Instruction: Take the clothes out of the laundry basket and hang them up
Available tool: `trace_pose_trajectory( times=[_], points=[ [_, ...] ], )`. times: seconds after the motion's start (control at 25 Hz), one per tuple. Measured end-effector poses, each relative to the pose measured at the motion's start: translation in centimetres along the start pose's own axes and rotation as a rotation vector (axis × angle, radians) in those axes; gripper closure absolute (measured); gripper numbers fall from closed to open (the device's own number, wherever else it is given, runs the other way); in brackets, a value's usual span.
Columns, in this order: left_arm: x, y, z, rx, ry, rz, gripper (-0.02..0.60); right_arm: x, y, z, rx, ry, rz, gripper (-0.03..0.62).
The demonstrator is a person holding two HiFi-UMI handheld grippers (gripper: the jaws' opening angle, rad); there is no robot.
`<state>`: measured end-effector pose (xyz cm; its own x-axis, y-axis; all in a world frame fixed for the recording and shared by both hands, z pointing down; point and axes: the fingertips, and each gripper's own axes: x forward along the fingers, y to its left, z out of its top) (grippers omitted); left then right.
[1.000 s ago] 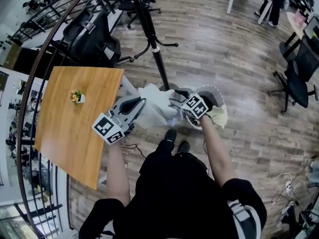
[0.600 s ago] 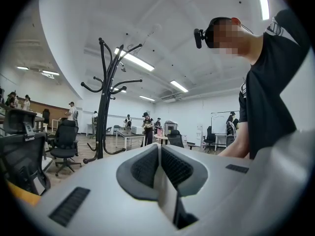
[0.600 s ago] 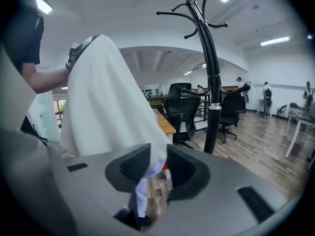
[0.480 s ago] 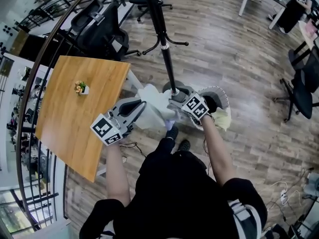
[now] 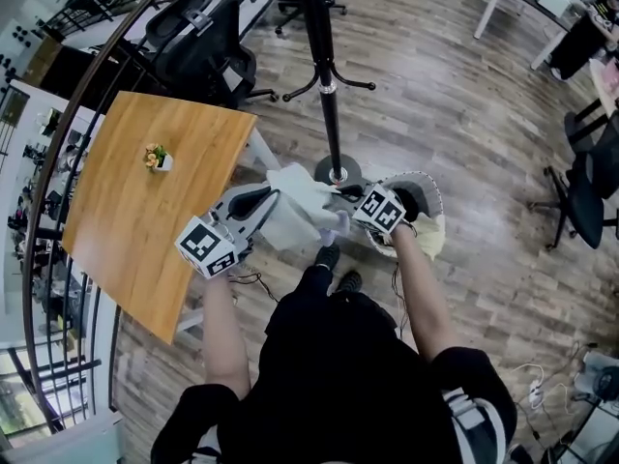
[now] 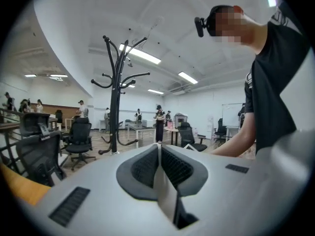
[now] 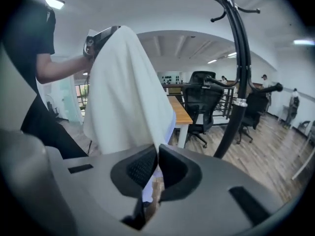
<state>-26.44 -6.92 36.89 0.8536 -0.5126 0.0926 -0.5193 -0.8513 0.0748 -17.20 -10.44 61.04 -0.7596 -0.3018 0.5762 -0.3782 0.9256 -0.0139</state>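
Observation:
A white garment (image 5: 295,206) hangs between my two grippers, just in front of the person's body. My left gripper (image 5: 274,197) is shut on its upper part; in the left gripper view a thin strip of white cloth runs between the closed pads (image 6: 158,149). My right gripper (image 5: 340,199) is shut on the garment's lower edge (image 7: 125,92), with cloth pinched between its pads (image 7: 157,151). The round white laundry basket (image 5: 428,187) stands on the floor behind the right gripper, with a pale yellow cloth (image 5: 431,232) hanging over its rim. The black coat rack (image 5: 331,95) rises just beyond the garment.
A wooden table (image 5: 126,249) with a small potted plant (image 5: 155,156) lies to the left. Black office chairs (image 5: 198,51) stand behind it, and another chair (image 5: 580,177) is at the far right. The coat rack's round base (image 5: 338,174) sits on the wood floor between table and basket.
The right gripper has moved a little left, against the garment's lower edge. The left gripper keeps its hold in about the same place. The coat rack's base shows nearer to the grippers.

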Motion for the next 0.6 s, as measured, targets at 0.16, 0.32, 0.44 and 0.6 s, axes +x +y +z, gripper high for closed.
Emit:
trace_pose_trajectory(
  times=[0.16, 0.32, 0.44, 0.6],
  points=[
    [-1.2, 3.1, -2.5, -0.025, 0.067, 0.13, 0.545, -1.9, -2.4, -0.1, 0.018, -0.006, -0.162, 0.582],
    [-2.3, 5.8, -4.8, -0.064, 0.094, 0.236, 0.545, -7.0, -5.9, 3.4, 0.069, -0.156, -0.323, 0.582],
    [-2.8, 7.7, -5.8, -0.071, 0.117, 0.288, 0.545, -10.7, -8.0, 7.6, 0.056, -0.272, -0.401, 0.582],
    [-2.0, 9.7, -4.0, -0.048, 0.055, 0.291, 0.545, -14.0, -9.4, 13.3, -0.004, -0.372, -0.464, 0.583]
  ],
)
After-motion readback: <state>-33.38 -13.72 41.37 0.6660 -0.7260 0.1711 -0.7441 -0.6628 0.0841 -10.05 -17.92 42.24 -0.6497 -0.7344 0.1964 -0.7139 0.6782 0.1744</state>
